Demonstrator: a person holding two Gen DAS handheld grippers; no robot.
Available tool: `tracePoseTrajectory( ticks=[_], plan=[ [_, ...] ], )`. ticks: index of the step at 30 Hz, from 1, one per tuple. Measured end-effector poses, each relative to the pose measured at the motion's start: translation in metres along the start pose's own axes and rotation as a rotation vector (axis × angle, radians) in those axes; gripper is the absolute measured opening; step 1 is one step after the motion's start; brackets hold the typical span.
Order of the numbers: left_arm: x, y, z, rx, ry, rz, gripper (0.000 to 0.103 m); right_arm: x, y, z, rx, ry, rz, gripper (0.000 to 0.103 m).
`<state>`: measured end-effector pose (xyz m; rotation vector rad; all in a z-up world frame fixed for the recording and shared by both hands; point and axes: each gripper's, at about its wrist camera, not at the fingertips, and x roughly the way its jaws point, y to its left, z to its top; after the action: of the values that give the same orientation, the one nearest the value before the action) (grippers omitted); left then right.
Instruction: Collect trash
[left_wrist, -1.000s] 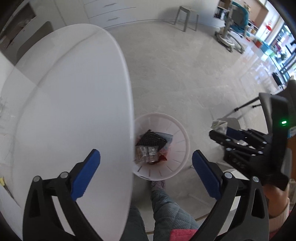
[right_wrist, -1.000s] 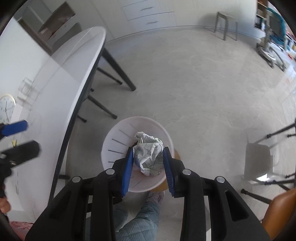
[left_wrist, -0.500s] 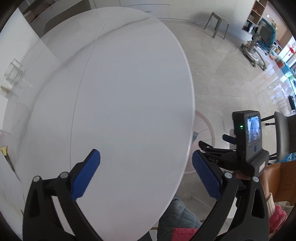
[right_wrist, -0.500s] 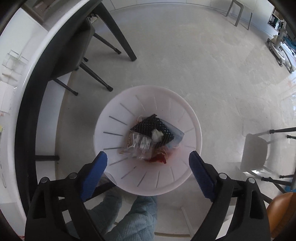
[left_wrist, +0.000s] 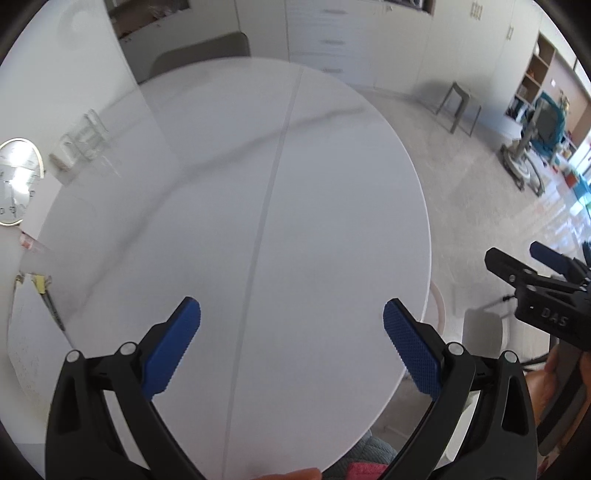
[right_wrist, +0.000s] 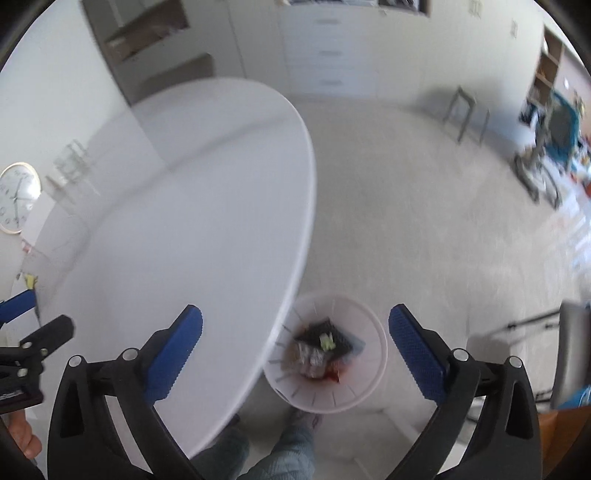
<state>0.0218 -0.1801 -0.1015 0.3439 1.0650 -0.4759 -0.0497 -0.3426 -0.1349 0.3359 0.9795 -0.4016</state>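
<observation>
A white slotted trash bin (right_wrist: 364, 384) stands on the floor beside the round white table (right_wrist: 192, 236). It holds several pieces of trash (right_wrist: 319, 347), among them a crumpled paper ball, a black mesh piece and wrappers. My right gripper (right_wrist: 295, 341) is open and empty, high above the bin and the table edge. My left gripper (left_wrist: 291, 347) is open and empty over the bare table top (left_wrist: 258, 206). In the left wrist view only a sliver of the bin rim (left_wrist: 439, 306) shows past the table edge, and the right gripper (left_wrist: 532, 273) sits at the far right.
A clock (left_wrist: 14, 181), a clear holder (left_wrist: 85, 136) and a pen (left_wrist: 51, 310) lie at the table's left edge. A chair (left_wrist: 199, 55) stands behind the table. A stool (right_wrist: 465, 110) and a wheeled stand (right_wrist: 546, 155) are on the floor at far right.
The right gripper opened and dropped the crumpled paper into the bin, then rose and tilted up. The left gripper swung from the bin over the table top.
</observation>
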Motion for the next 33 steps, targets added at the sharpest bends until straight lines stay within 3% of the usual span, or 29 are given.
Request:
tracePoseTrajectory(
  ticks=[6, 11, 17, 23, 33],
  plan=[
    [-0.064, 0.071, 0.004, -0.078, -0.142, 0.067, 0.095, -0.059, 0.065, 0.035, -0.086, -0.108, 0.098, 0.100],
    [-0.115, 0.119, 0.007, -0.153, -0.257, 0.129, 0.095, -0.103, 0.113, 0.060, -0.175, -0.217, 0.116, 0.100],
    [-0.147, 0.158, 0.000, -0.199, -0.318, 0.177, 0.095, -0.149, 0.159, 0.074, -0.238, -0.322, 0.152, 0.100],
    [-0.143, 0.176, -0.007, -0.221, -0.301, 0.195, 0.095, -0.153, 0.185, 0.067, -0.272, -0.337, 0.164, 0.100],
    [-0.114, 0.191, -0.023, -0.255, -0.220, 0.175, 0.095, -0.113, 0.208, 0.043, -0.307, -0.218, 0.154, 0.100]
  ],
)
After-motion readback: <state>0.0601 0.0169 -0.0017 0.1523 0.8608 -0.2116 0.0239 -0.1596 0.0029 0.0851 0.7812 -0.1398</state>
